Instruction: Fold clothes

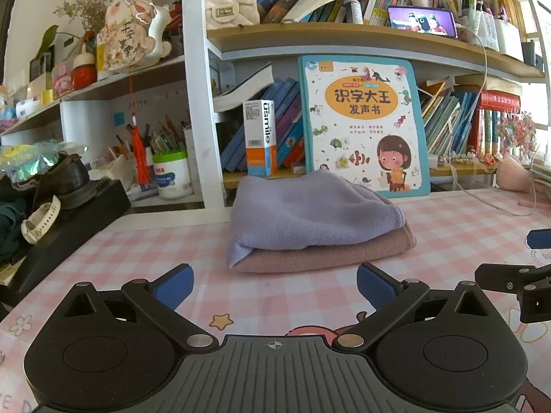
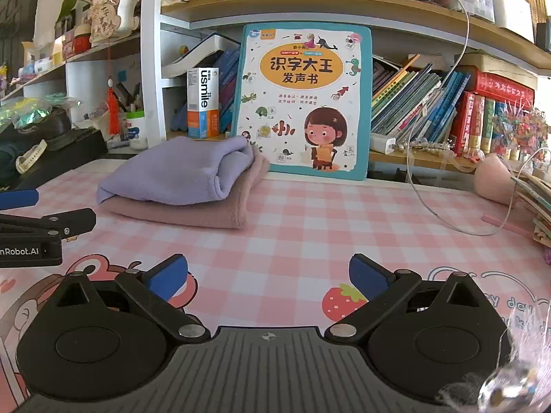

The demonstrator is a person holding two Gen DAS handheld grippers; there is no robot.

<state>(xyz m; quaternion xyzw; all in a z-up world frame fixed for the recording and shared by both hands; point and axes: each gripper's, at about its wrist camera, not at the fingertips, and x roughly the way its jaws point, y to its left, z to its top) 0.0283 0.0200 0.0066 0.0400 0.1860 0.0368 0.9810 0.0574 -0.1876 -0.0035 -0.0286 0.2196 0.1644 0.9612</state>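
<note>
Two soft cloths sit in a stack on the pink checked tabletop (image 1: 447, 227), near a big picture book (image 1: 361, 124); the purple cloth (image 1: 310, 210) lies folded on top of the pink cloth (image 1: 327, 254). The left tongs (image 1: 273, 284) are spread wide and hold nothing; the right tongs (image 2: 268, 275) are spread wide too, empty, a bit away from the stack. The cloths look light, thick and floppy, not slippery, and they will sag when lifted; a good place to pinch is a loose edge or corner, not the fat rolled fold.

The lilac cloth (image 1: 310, 213) covers most of the pink cloth (image 1: 327, 254) beneath.
</note>
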